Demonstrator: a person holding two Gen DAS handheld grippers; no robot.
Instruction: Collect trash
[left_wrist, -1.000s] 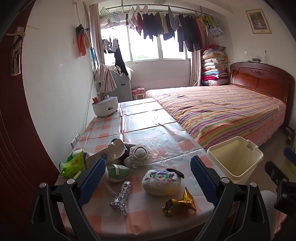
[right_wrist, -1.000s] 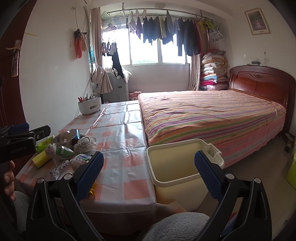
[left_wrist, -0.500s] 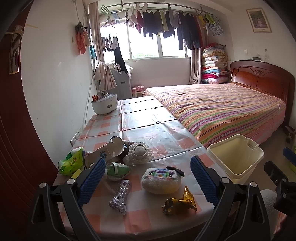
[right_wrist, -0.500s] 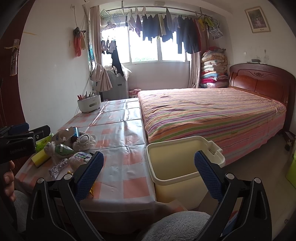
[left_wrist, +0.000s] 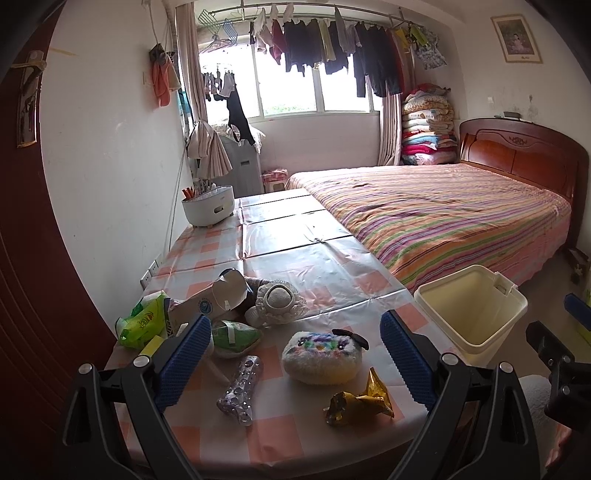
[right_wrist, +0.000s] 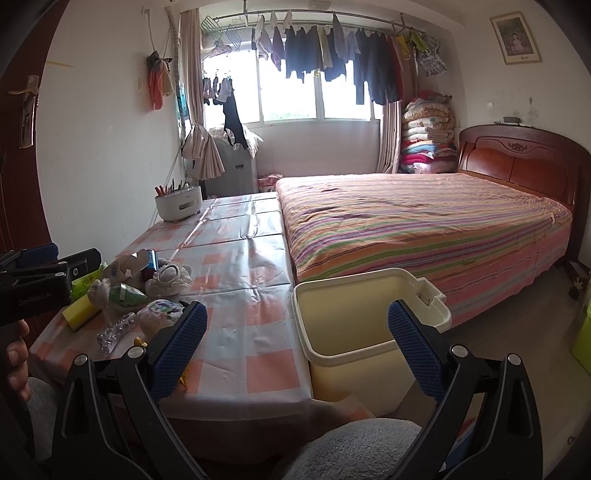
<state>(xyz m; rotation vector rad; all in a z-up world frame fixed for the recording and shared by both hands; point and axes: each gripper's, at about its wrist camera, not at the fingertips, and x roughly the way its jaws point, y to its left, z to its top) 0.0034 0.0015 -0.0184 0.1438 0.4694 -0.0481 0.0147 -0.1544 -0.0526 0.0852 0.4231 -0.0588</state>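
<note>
On the near end of the checked table lies a cluster of trash: a gold foil wrapper, a silver blister pack, a green packet, a green bag and a torn carton. A fluffy white pouch and a white knitted item lie among them. A cream bin stands on the floor right of the table; it also shows in the right wrist view. My left gripper is open above the cluster. My right gripper is open and empty before the bin.
A white holder with pens stands at the table's far end. A striped bed runs along the table's right side. A wall borders the left, with a socket by the table.
Both views have shifted slightly; the table items and bin sit a little lower and nearer in view. Both grippers stay open and nothing was picked up.
</note>
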